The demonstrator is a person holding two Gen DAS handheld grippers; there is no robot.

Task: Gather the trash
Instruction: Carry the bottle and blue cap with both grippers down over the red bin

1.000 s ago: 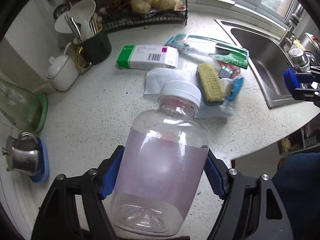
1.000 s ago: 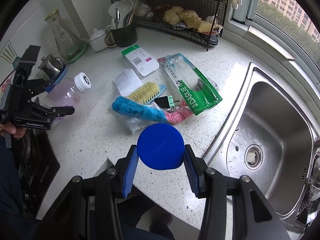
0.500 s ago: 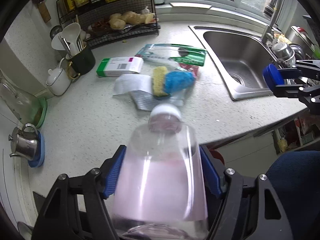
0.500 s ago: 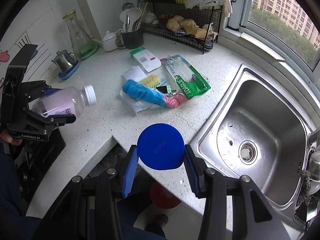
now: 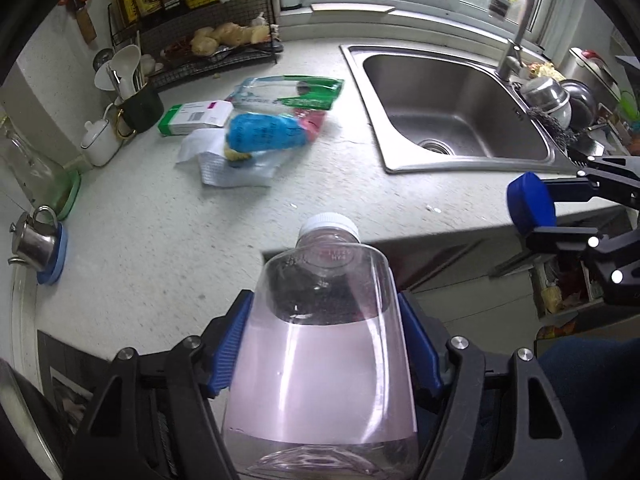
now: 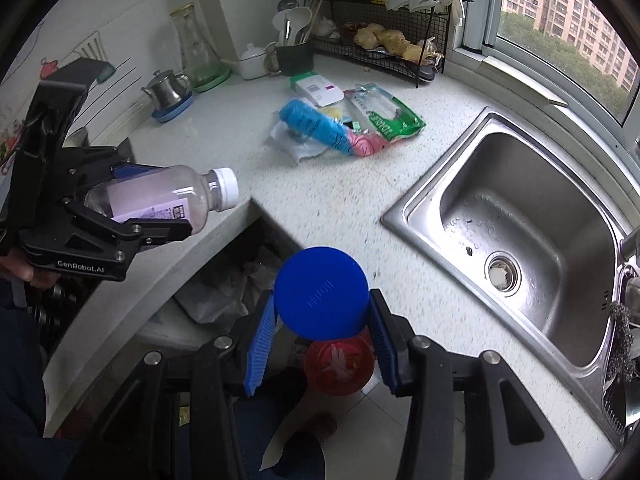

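The plastic bottle (image 5: 324,344) is sitting clamped between the blue pads of the left hand-held gripper (image 5: 326,344), its white cap pointing forward and its clear body wrapped in a pale pink label, seemingly empty. It is hanging out past the edge of the surface (image 5: 168,240), over the gap below the corner. The blue lid (image 6: 322,294) is being pinched by the right hand-held gripper (image 6: 320,322), also off the surface, above a red round thing (image 6: 340,366) and a white bag (image 6: 224,296) of crumpled rubbish down by the floor. So two pieces appear to be picked up and waiting to be dropped; neither is binned yet. Back from the surface's edge, a heap is lying untouched: a blue wrapper (image 5: 264,134), a green packet (image 5: 288,94), a white box (image 5: 196,118), a brush and some paper, all left of the sink (image 5: 456,112). Most of the job is looking undone.
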